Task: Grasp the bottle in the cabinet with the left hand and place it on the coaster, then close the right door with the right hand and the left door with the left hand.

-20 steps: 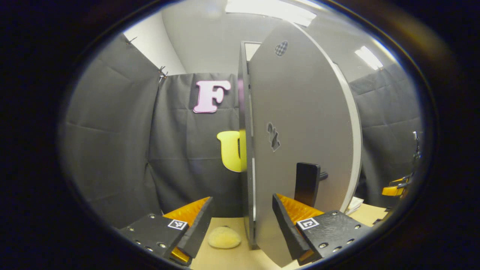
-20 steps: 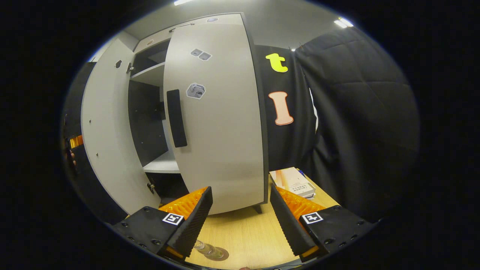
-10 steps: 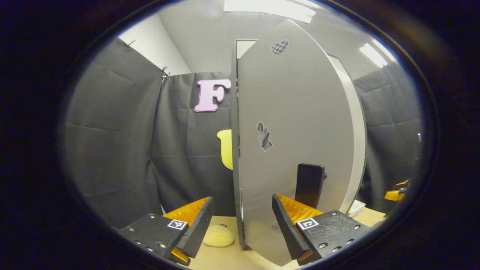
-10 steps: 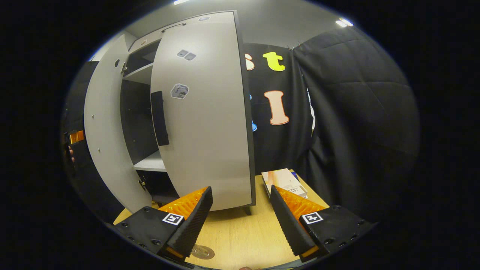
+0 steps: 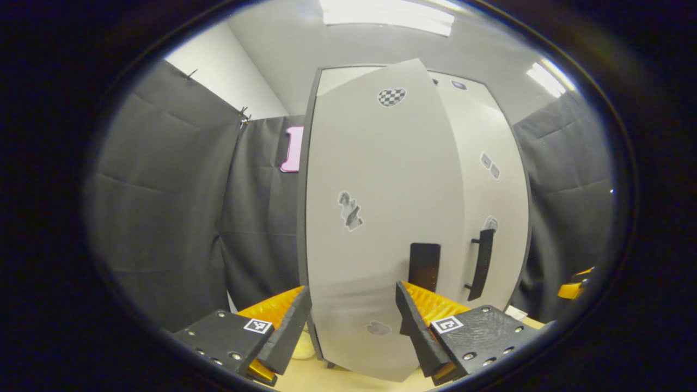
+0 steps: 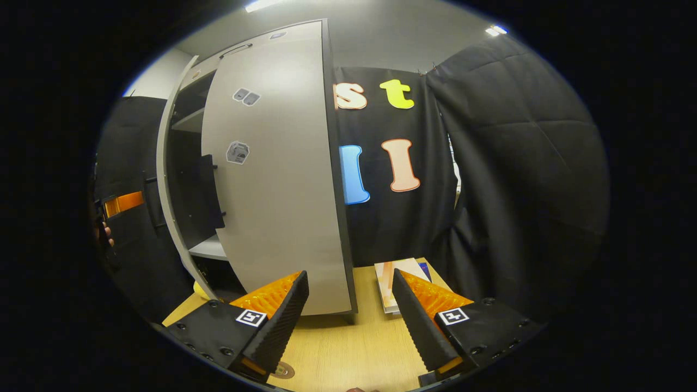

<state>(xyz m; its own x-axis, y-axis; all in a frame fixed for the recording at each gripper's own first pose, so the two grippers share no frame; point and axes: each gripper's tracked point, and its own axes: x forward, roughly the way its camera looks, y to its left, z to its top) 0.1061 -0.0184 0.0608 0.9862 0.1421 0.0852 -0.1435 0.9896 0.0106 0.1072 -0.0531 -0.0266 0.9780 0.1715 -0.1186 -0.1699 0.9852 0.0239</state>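
The cabinet's grey left door [image 5: 375, 218] stands close in front of my left gripper [image 5: 353, 332], which is open with nothing between its fingers. The door's black handle [image 5: 425, 265] is just above the right finger. Beside it the right door [image 5: 490, 185] with its handle [image 5: 480, 264] lies almost flush with the cabinet. In the right gripper view the right door [image 6: 272, 190] faces me and the left door [image 6: 171, 196] is edge-on, with a gap showing a shelf [image 6: 208, 249]. My right gripper [image 6: 351, 326] hangs open over the table. A round coaster [image 6: 283, 371] peeks out at the bottom edge.
A stack of books [image 6: 393, 275] lies on the wooden table [image 6: 354, 348] right of the cabinet. A soft yellow object [image 5: 301, 348] sits by the cabinet's left foot. The left gripper [image 6: 122, 204] and a hand show at the far left. Black cloth walls close in around.
The left door has swung from edge-on to nearly closed, with my left gripper following it. The right door has closed further, and my right gripper has drawn back and turned right.
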